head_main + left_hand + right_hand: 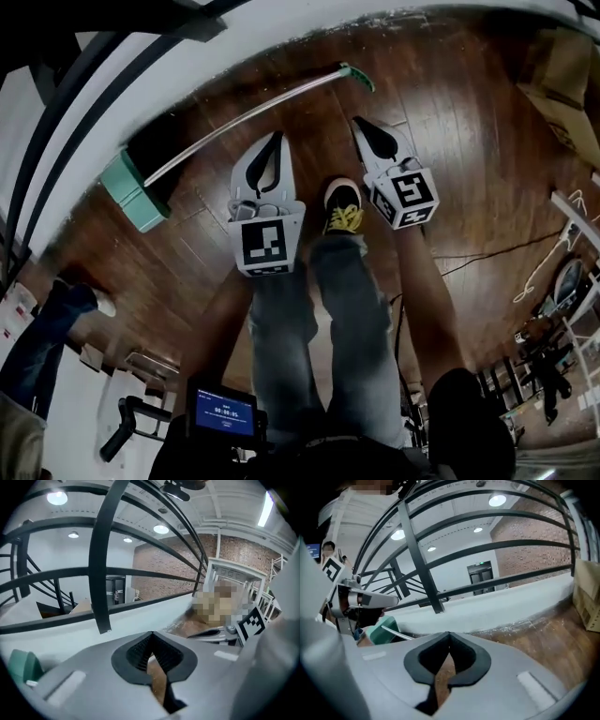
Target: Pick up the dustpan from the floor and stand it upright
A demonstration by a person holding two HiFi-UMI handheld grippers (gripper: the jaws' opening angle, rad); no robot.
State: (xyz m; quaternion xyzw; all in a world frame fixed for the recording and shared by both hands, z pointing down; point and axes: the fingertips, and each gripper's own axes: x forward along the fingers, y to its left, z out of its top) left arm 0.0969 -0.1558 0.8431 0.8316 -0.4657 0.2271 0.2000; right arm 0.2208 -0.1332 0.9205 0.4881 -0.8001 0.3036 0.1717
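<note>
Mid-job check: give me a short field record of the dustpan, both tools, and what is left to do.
dustpan: lying on the wooden floor, not upright
dustpan layout: green pan at the left in the head view, long handle running up and right to its green tip
left tool: shut, empty, just below the handle in the head view, apart from it
right tool: shut, empty, below the green tip, apart from it
between the tools: the person's shoe
task state: dustpan not yet gripped or lifted
</note>
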